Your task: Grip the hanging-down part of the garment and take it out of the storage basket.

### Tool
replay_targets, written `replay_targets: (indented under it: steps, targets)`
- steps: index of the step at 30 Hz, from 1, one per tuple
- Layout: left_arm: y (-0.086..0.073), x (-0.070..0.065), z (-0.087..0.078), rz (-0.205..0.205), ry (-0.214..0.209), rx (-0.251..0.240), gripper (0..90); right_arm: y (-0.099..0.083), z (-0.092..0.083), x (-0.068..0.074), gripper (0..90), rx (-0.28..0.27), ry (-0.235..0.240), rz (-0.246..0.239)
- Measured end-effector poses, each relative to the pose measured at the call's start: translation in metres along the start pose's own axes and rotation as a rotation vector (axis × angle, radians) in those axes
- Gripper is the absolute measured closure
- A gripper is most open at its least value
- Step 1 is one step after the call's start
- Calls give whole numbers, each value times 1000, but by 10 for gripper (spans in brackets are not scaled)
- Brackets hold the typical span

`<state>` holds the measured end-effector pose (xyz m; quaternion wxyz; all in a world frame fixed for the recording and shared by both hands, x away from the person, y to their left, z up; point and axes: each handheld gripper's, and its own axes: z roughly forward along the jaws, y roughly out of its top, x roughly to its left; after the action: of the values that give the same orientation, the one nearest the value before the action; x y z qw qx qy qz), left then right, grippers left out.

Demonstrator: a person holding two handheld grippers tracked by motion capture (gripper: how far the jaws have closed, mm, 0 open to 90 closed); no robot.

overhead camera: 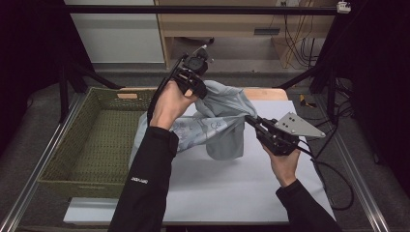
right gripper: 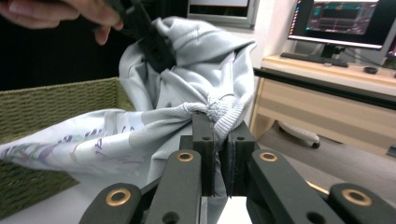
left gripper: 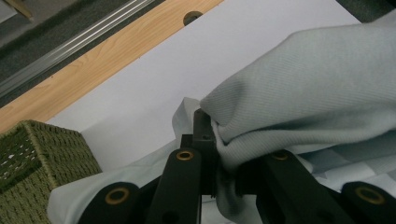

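Garment | long axis 11-to-4 o'clock, bunched | left gripper, right gripper jaws clamp it | lower folds hidden by sleeve, over basket

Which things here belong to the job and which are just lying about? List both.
In the job: light grey garment, clamped in left gripper and right gripper; woven green basket beside it.

Lying about: monitor, keyboard, cables behind the table.
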<state>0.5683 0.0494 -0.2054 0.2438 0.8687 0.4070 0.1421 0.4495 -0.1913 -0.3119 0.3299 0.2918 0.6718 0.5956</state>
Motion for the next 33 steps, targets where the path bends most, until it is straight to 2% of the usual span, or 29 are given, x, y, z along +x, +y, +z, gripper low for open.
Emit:
replay_targets:
  steps: [4, 10, 16, 19, 21, 23, 26, 28, 33]
  targets:
    - [1, -2, 0, 4, -14, 1, 811, 4, -4, -3, 856, -17, -27, -4]
    - [3, -7, 2, 12, -25, -3, 811, 8, -9, -11, 856, -21, -71, 21]
    - [6, -13, 4, 23, -31, -3, 811, 13, -12, -19, 855, -26, -125, 13]
    - [6, -14, 5, 22, -22, 0, 810, 8, -9, -19, 849, -21, -111, 16]
    - [5, -13, 7, 25, -14, 10, 811, -1, -6, -16, 838, -7, -69, 36]
    - [3, -12, 10, 23, -12, 11, 810, -12, -2, -11, 819, 23, -28, 36]
    - [1, -10, 13, 20, -7, 17, 810, -28, 4, -3, 736, 60, 22, 41]
    - [-1, -8, 14, 16, -8, 15, 811, -36, 6, 1, 654, 70, 36, 43]
    - [-4, -7, 15, 15, -15, 7, 810, -44, 3, 3, 382, 34, 60, 78]
